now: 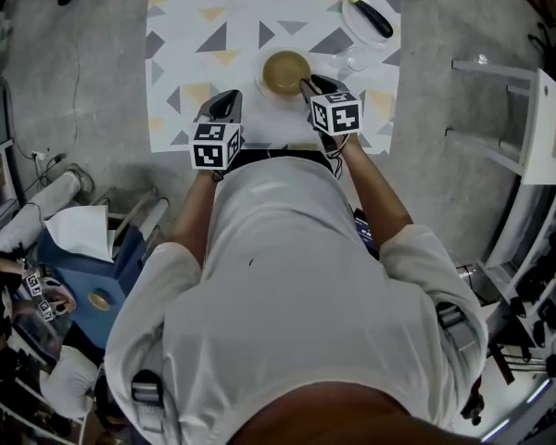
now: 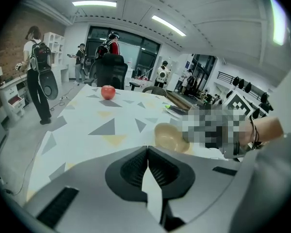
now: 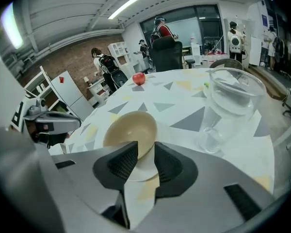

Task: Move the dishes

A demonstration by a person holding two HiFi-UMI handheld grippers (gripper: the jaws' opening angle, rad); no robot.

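Right gripper view: your right gripper (image 3: pixel 145 152) has fingers narrow, astride the bowl (image 3: pixel 128 130) rim, not pinching. Your left gripper (image 2: pixel 147 159) fingers are closed, empty. A shallow bite could tip the bowl off its plate (image 3: pixel 143 170) toward the glass (image 3: pixel 230 106).

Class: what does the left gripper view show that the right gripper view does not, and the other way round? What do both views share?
Only the left gripper view: the left gripper with its tongs closed together and nothing between them, and a marker cube at the right.
Only the right gripper view: the right gripper with its tongs parted, a clear glass, and the left gripper off to the side.
Both: the tan bowl, the red apple and the triangle-patterned tablecloth.
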